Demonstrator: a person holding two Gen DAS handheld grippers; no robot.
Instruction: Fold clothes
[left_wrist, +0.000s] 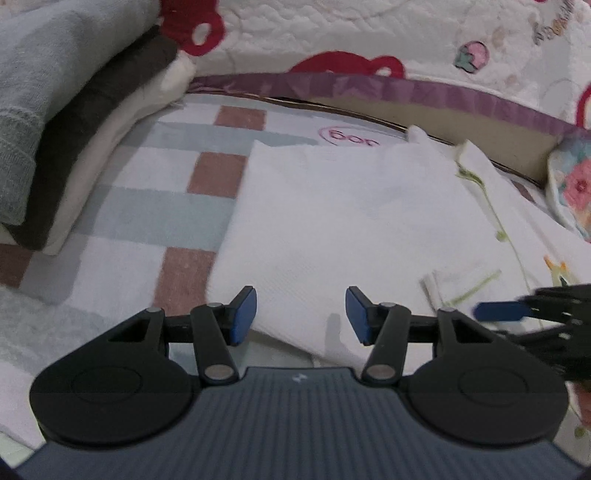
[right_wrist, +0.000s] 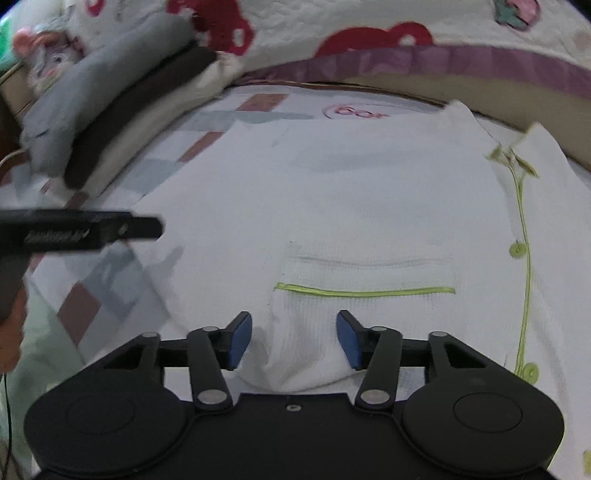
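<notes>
Hems first: with my left gripper (left_wrist: 301, 314) and right gripper (right_wrist: 294, 339) both spread over the white shirt (right_wrist: 351, 206), I'd pinch its near edge evenly.

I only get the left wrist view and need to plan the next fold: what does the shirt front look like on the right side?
Observer: The white shirt has a chest pocket with lime-green trim, just ahead of the right gripper.
Operator: Is that gripper closed on fabric?
Observer: No, its jaws stand open, with cloth bunched between them.
Operator: Any buttons?
Observer: Yes, a lime-green button sits on the placket, right of the pocket.
</notes>
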